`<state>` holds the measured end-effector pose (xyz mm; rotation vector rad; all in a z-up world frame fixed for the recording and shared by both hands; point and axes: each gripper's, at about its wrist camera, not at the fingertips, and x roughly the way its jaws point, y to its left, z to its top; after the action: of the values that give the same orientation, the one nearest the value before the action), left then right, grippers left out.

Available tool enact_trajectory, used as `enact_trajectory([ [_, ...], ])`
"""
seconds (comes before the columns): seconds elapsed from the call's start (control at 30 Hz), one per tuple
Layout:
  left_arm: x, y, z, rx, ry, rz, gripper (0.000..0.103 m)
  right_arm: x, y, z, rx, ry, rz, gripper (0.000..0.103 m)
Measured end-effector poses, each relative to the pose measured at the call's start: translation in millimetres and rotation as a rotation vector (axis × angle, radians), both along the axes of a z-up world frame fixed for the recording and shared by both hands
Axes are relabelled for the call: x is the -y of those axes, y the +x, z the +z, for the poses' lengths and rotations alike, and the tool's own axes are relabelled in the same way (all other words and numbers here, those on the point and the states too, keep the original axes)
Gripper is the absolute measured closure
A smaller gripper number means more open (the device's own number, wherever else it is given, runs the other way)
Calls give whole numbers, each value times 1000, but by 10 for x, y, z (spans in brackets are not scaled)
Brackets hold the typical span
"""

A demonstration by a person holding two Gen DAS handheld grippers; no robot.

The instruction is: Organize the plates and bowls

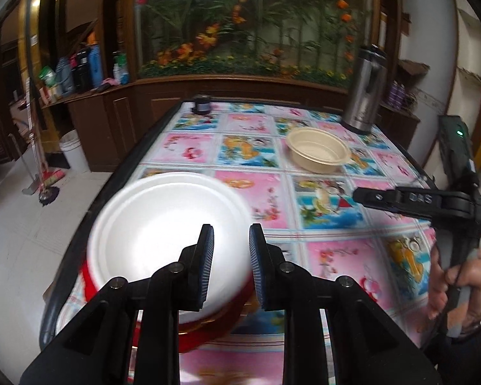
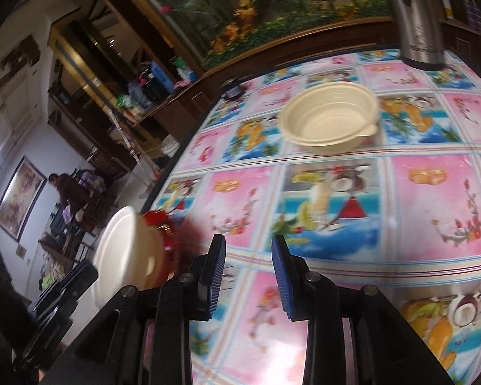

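Here, my left wrist view alone shows the hand (image 1: 458, 288) gripping the right gripper (image 2: 248, 272). The table (image 1: 272, 199) fronts a flower mural (image 1: 253, 19). The white plate (image 1: 163, 224) sits on a red dish (image 1: 208, 320) under my left gripper (image 1: 231, 266). The beige bowl (image 2: 330, 118) lies well ahead. Both grippers' jaws are spread, empty.

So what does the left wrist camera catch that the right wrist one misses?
Only the left view shows the person's hand gripping the right hand-held gripper, plus the white bucket on the floor. Only the right view shows a person far off in the room and a framed picture. Both show the cream bowl, white plate on red dish, and steel flask.
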<state>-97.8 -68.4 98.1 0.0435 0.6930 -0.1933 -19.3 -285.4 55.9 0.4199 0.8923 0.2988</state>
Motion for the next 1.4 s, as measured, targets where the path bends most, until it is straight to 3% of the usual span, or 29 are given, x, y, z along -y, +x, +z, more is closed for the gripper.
enact_trajectory([
  [0.23,838,200,-176,-76,26,-185,83,781,119,-274,-13,24,-180,71],
  [0.4,1324,583,-471,-129,83,-227,83,1249,162,-460,-39,52,-289,70],
  [0.5,1424,845,-637,-176,63,-225,83,1405,161,-489,-40,98,-306,70],
  [0.7,1381,1048,-913,-220,31,-203,84,1449,215,-529,-42,105,-318,60],
  [0.97,1186,1130,-799,-159,40,-140,83,1322,491,-579,-82,198,-316,60],
  [1.1,1043,1169,-772,-164,-2,-98,83,1189,760,-430,-79,171,-318,59],
  [1.3,1018,1185,-772,-158,2,-90,83,1015,1222,-345,-88,109,-338,51],
  [1.37,1014,1194,-778,-165,-3,-92,83,970,1370,-422,-117,100,-331,51],
  [1.4,1012,1192,-779,-166,-4,-93,83,945,1407,-466,-136,103,-318,57],
])
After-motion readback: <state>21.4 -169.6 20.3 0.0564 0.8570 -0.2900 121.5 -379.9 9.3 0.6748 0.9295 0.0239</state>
